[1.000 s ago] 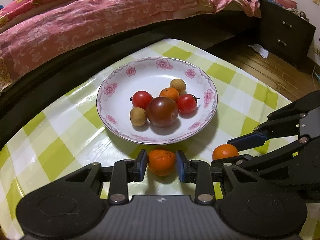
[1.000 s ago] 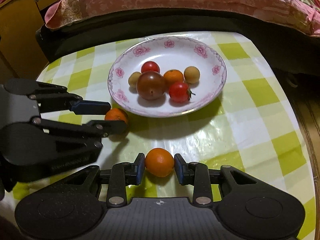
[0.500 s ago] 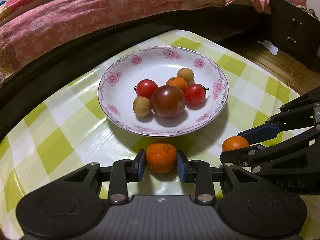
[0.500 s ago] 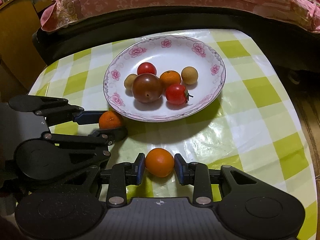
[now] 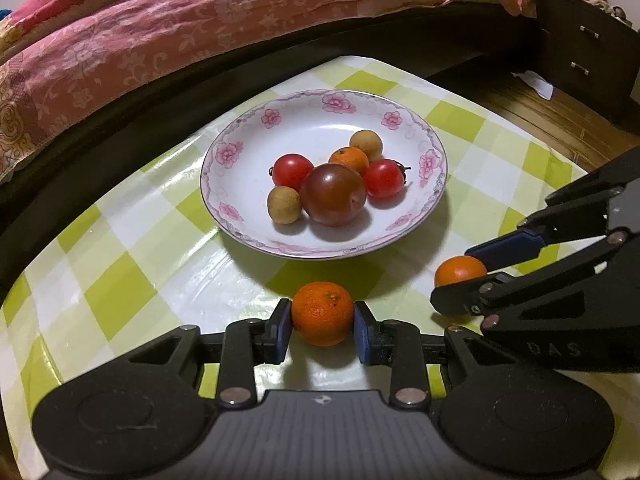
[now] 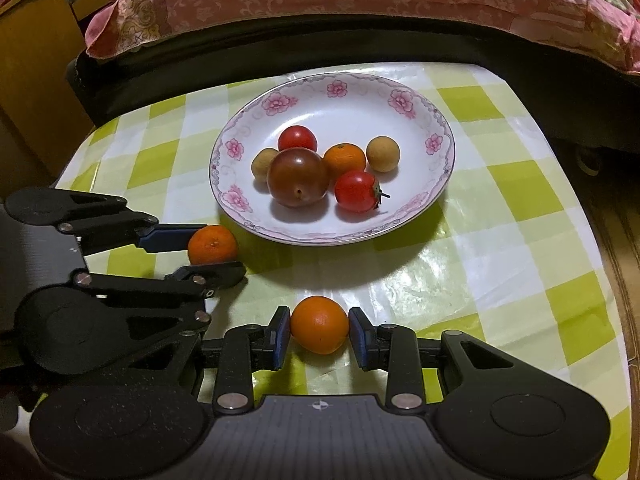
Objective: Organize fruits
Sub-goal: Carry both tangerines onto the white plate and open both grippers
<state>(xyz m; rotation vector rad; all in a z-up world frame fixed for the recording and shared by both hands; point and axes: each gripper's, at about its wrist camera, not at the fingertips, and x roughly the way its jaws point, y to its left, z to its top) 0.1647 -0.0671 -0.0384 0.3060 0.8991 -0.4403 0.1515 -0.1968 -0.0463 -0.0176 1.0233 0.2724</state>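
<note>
Left wrist view shows my checked tablecloth (image 5: 132, 292), then a floral plate (image 5: 240, 184) near its far edge holding six fruits. My left gripper (image 5: 322, 326) is clenched on a mandarin (image 5: 322, 312) before the plate's near rim; my right gripper (image 6: 319, 332) grasps a smaller orange (image 6: 319, 330) beside it.

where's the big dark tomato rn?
In the floral plate, mid-pile. In the left wrist view the dark tomato sits between a longan on its left and a red cherry tomato on its right, with a small orange behind.
</note>
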